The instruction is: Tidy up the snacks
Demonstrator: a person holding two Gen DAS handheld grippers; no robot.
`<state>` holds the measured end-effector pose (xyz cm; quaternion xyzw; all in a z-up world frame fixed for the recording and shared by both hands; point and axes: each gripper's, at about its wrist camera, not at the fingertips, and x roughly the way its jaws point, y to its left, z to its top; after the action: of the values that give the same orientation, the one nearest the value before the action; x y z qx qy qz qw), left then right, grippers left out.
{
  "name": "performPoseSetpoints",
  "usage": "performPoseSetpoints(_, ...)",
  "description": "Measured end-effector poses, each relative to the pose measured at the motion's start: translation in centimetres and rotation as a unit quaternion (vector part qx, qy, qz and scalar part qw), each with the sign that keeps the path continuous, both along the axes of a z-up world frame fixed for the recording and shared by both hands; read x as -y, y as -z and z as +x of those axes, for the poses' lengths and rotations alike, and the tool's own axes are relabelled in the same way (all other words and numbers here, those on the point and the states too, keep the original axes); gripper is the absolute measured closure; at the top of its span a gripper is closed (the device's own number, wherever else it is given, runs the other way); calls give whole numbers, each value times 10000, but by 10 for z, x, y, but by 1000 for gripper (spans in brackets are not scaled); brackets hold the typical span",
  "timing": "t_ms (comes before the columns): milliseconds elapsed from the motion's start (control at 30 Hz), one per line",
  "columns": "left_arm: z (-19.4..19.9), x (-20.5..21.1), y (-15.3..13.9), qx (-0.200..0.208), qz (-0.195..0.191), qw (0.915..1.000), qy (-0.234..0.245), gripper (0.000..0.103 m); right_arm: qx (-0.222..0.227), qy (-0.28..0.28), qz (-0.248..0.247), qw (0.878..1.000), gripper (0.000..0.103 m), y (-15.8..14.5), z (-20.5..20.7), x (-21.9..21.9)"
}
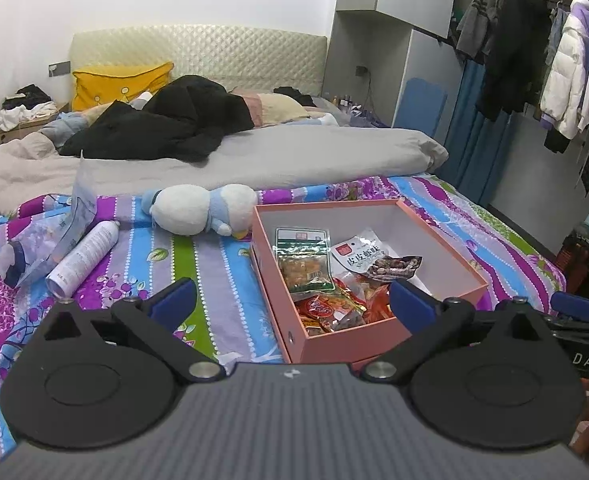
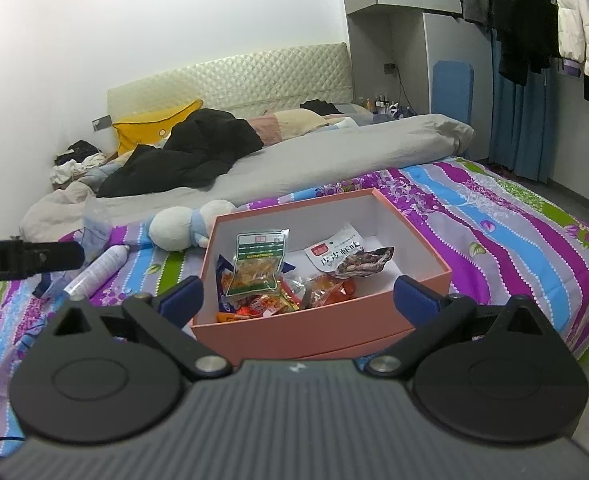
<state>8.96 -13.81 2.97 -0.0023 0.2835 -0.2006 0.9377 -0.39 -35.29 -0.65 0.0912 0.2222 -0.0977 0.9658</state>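
Plush toy (image 1: 198, 210) and white spray can (image 1: 84, 258) lie on striped bedsheet (image 1: 214, 264); black jacket (image 1: 166, 120), yellow pillow (image 1: 114, 84) behind.

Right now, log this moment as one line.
left gripper: open, empty | right gripper: open, empty | snack packets: inside pink box | box on bed, lid off

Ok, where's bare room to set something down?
Bare bedspread lies between the spray can and the pink box. The box's far right corner is bare; snack packets crowd its near half.
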Motion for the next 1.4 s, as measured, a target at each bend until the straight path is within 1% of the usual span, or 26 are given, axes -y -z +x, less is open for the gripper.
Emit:
performPoseSetpoints(367, -1, 4, -1, -32, 143, 9999, -20, 0, 70, -1, -9, 10000, 0, -5, -1, 0)
performPoseSetpoints(1400, -5, 0, -4, -118, 103, 9999, -11, 0, 3, 5, -46, 10000, 0, -4, 1, -1)
